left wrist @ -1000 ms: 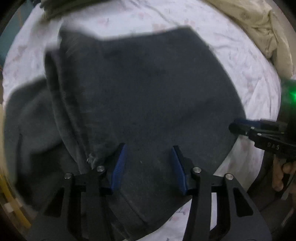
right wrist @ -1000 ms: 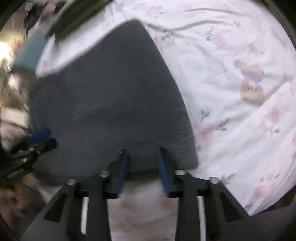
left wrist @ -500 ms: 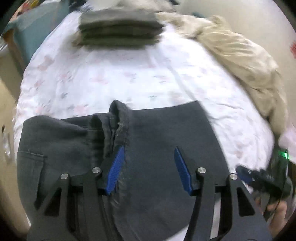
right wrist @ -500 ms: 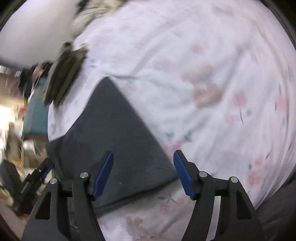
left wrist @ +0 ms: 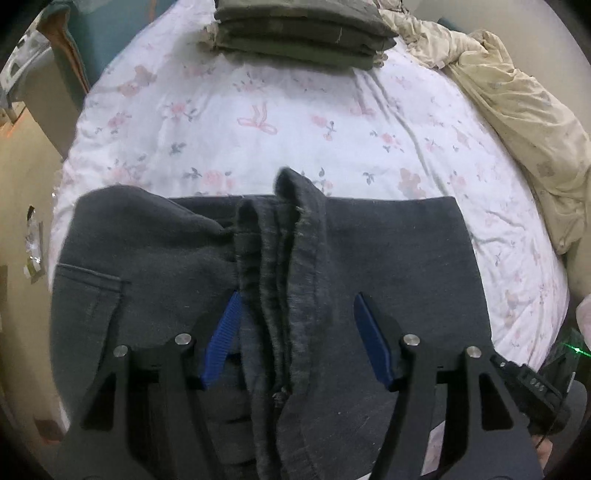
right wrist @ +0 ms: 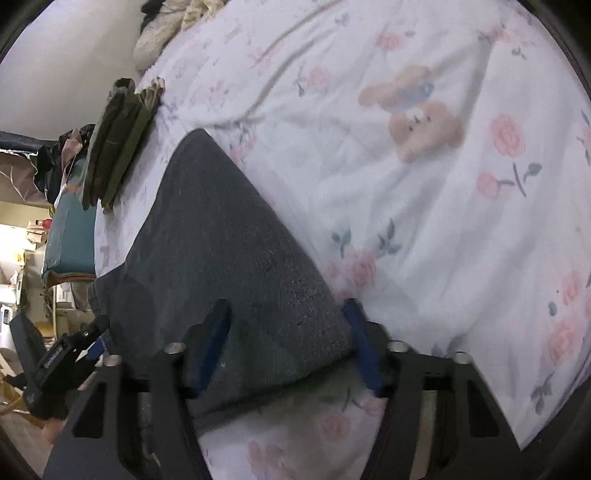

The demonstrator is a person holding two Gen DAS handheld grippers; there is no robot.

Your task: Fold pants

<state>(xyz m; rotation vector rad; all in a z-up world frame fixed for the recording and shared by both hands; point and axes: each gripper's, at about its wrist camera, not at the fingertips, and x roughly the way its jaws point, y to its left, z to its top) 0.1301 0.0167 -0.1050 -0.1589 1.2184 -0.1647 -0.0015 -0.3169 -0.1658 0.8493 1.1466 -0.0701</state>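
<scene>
The dark grey pants (left wrist: 388, 258) lie folded on the flowered bed sheet (left wrist: 295, 122), hems bunched along the middle. The left tool (left wrist: 297, 332) and right tool (right wrist: 286, 339) hover spread wide over them, gripping nothing. Folded olive clothes (left wrist: 299, 33) sit beyond.

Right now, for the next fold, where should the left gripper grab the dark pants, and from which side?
Probably the bunched ridge of hem edges running down the middle of the pants. It stands proud of the flat cloth, so fingers can close across it. Come from the near edge, where the open left gripper already straddles it. The flat panels either side offer no raised edge to pinch.
</scene>
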